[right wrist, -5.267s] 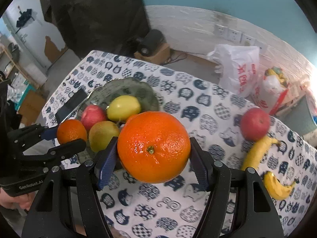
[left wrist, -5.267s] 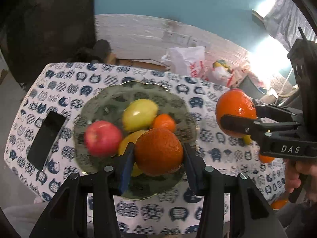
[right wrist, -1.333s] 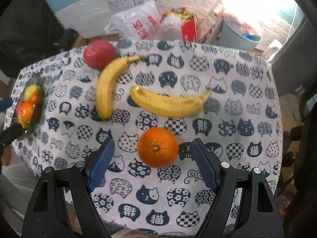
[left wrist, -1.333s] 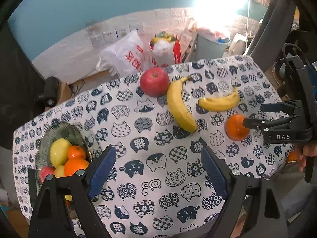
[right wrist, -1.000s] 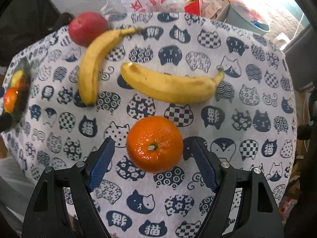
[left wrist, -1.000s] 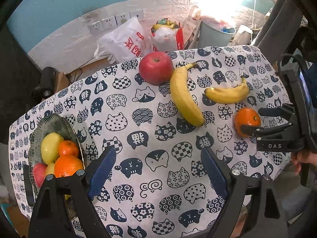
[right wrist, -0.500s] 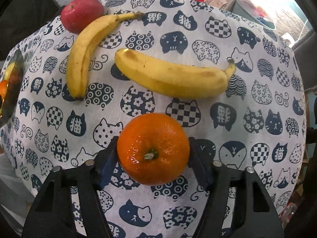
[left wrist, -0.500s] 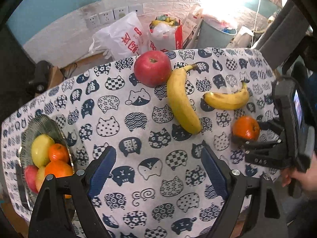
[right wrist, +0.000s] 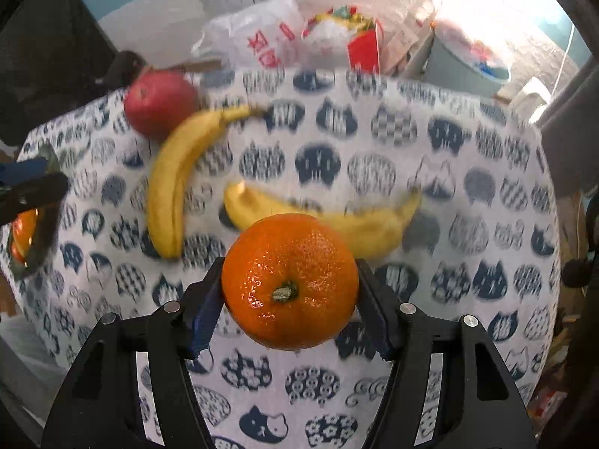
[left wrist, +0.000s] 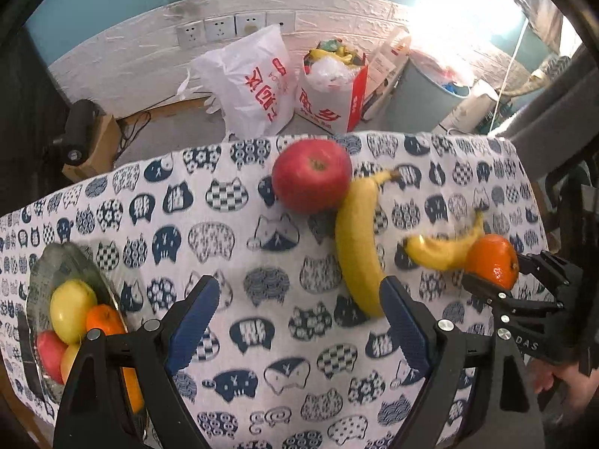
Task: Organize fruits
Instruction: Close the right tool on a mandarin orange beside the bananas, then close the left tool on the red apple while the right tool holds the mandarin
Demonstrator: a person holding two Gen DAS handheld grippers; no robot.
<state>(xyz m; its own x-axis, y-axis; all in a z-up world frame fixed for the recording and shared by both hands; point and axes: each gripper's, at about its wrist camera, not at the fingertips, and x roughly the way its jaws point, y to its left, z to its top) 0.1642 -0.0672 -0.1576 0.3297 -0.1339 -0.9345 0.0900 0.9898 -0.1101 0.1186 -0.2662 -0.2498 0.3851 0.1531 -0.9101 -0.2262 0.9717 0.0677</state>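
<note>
Two bananas point(right wrist: 164, 179) lie behind the orange point(right wrist: 290, 280) (right claw point(right wrist: 290, 292) gripping).

On the cat-print cloth point(left wrist: 262, 336) lie two bananas point(left wrist: 355, 247) and one red apple point(left wrist: 311, 176), with one orange point(right wrist: 289, 280) clamped, and several fruits fill the left dish point(left wrist: 52, 262).

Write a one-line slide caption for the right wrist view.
Right gripper shut on an orange above the cat-print tablecloth, two bananas and a red apple behind.
</note>
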